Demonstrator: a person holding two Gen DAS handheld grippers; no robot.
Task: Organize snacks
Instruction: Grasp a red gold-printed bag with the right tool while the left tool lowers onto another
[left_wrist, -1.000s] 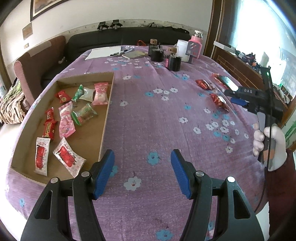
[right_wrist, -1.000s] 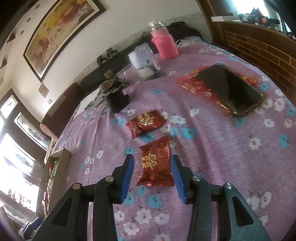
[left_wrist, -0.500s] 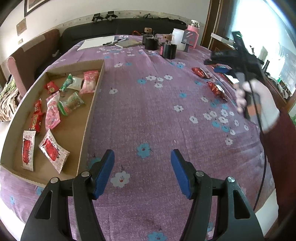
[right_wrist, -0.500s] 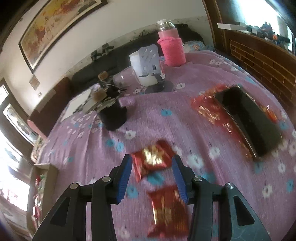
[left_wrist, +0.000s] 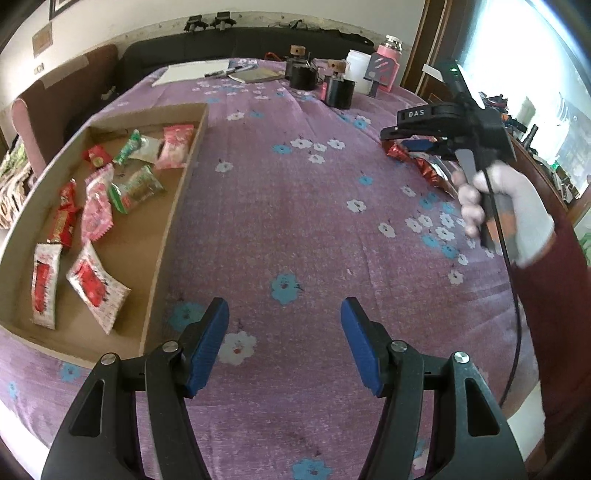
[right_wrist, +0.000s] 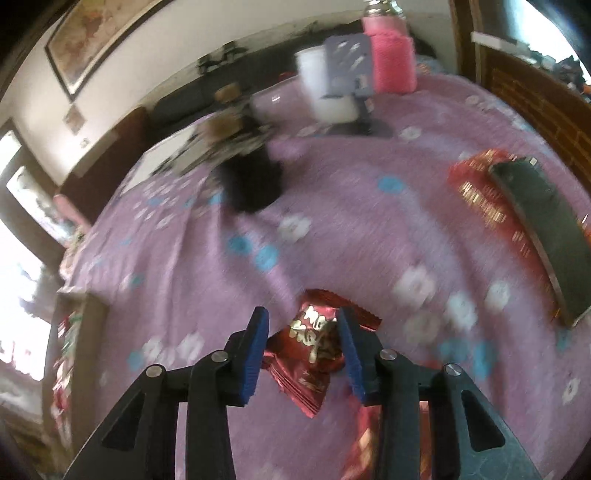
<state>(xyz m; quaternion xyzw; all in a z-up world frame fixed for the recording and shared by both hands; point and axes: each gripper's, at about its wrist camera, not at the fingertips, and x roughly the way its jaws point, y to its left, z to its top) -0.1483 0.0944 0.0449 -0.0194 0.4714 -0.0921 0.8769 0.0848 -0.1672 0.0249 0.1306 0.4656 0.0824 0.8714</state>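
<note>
A red foil snack packet (right_wrist: 314, 350) lies on the purple flowered cloth between the fingers of my right gripper (right_wrist: 303, 350), which is open around it. A second red packet (right_wrist: 365, 443) lies under the right finger. In the left wrist view my right gripper (left_wrist: 410, 142) hovers over red packets (left_wrist: 428, 170) at the table's right side. My left gripper (left_wrist: 284, 347) is open and empty above the cloth. A cardboard tray (left_wrist: 166, 229) at the left holds several wrapped snacks (left_wrist: 96, 210).
A dark phone (right_wrist: 546, 221) lies on a red envelope (right_wrist: 476, 192) at the right. Black cups (left_wrist: 340, 92), a white cup (right_wrist: 325, 85), a pink bottle (right_wrist: 391, 55), papers and pens (left_wrist: 207, 70) stand at the far end. A sofa is behind the table.
My right gripper has moved forward past the first red packet and now straddles the farther one. My left gripper has shifted slightly; it stays open and empty.
</note>
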